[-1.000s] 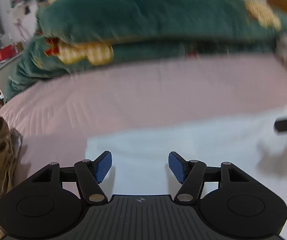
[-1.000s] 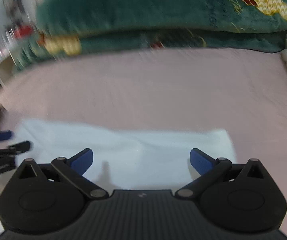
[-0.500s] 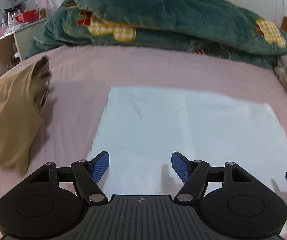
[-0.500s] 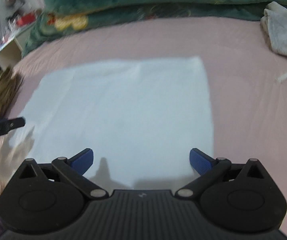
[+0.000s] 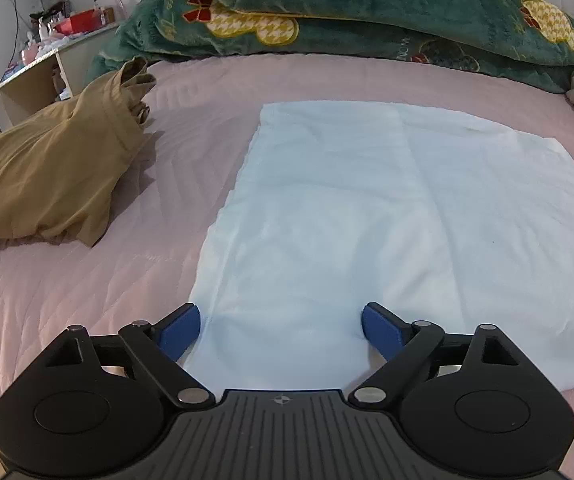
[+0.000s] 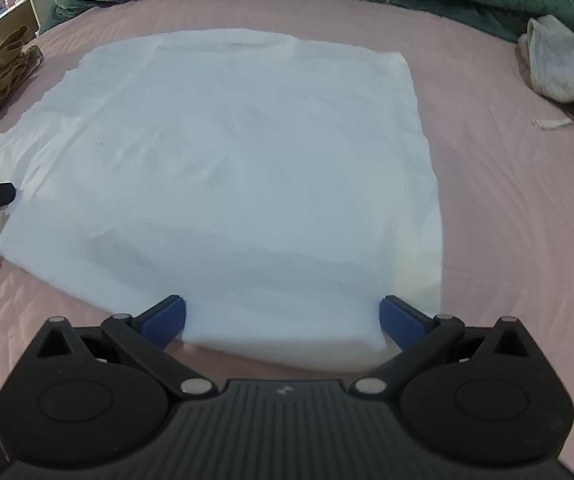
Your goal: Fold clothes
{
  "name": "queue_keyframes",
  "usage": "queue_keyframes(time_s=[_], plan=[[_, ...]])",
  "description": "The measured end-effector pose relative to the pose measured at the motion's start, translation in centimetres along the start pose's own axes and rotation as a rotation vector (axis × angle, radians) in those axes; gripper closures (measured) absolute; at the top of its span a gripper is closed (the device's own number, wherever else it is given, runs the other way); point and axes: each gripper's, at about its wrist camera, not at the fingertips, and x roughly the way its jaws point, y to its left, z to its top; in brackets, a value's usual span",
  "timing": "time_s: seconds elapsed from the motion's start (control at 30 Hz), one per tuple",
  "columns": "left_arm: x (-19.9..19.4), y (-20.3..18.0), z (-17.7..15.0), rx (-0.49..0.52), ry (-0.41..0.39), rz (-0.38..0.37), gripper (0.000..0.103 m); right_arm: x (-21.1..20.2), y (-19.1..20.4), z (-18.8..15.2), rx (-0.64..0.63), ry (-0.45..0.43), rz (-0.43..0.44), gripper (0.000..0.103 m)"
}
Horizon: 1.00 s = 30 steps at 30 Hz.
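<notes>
The left wrist view took in what the right one barely caught: a tan garment [image 5: 51, 168] heaped at ten o'clock on the pink bed [image 5: 87, 292], a cluttered side desk [image 5: 43, 60] at eleven, and the green quilt [image 5: 367, 4] piled across twelve. The right wrist view gave instead a grey-white bundle of clothes [image 6: 563, 68] at two o'clock and a small white tag [image 6: 553, 123] beside it, with only a corner of the tan garment at ten.

The white folded garment [image 5: 387, 216] lay flat in the middle of the bed, a rough rectangle. From the left it ran long from six toward twelve, with a crease down its length; from the right it spread wide, its near edge doubled over and thick.

The left gripper [image 5: 281, 330] had its jaws released and just opening wider, standing over the near left corner of the white cloth, nothing pinched. The right gripper [image 6: 283, 318] stood with jaws spread wide over the near folded edge, cloth between the blue pads [image 6: 401, 322] but not squeezed.

Bare pink sheet ran clear at three o'clock of the white garment in the right view, and between it and the tan heap in the left view. The far edge stopped well short of the quilt.
</notes>
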Motion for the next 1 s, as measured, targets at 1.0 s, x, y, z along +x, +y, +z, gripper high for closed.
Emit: queue_keyframes(time_s=[1.0], plan=[[-3.2, 4.5, -2.0, -0.056, -0.025, -0.019, 0.009, -1.4, -1.5, 0.4, 0.172, -0.016, 0.064, 0.000]])
